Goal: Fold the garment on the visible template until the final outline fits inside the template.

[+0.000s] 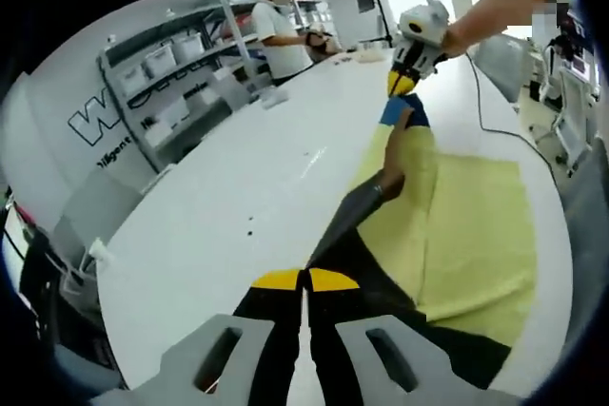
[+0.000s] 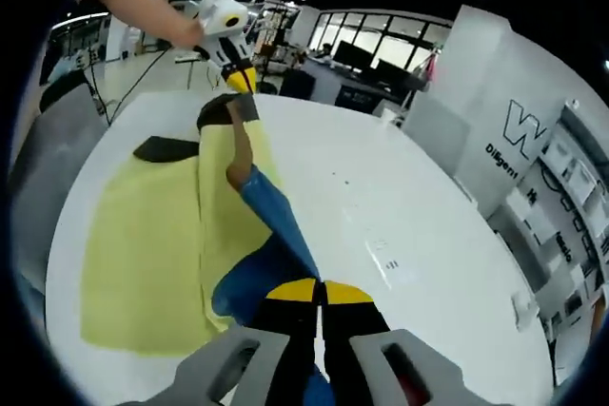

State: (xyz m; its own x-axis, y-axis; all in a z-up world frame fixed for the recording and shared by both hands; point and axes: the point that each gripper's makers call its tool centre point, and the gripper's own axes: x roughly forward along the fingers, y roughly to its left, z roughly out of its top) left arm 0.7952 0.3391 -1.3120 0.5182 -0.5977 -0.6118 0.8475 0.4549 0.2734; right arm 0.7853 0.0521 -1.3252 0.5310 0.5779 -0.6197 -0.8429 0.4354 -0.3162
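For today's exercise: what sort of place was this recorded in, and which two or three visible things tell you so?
Probably a company lab or workshop. Storage shelves with bins line a wall carrying large lettering, a long white table serves as workbench, and glass-walled rooms sit behind.

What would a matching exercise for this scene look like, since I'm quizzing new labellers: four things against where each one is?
Things:
1. blue garment end
2. dark grey garment end
3. yellow fabric
4. storage shelf

Places:
A. lying flat on the white table
B. in the left gripper jaws
C. in the right gripper jaws
D. beyond the table, by the wall

Pairs: 1-C, 2-B, 3-A, 4-D
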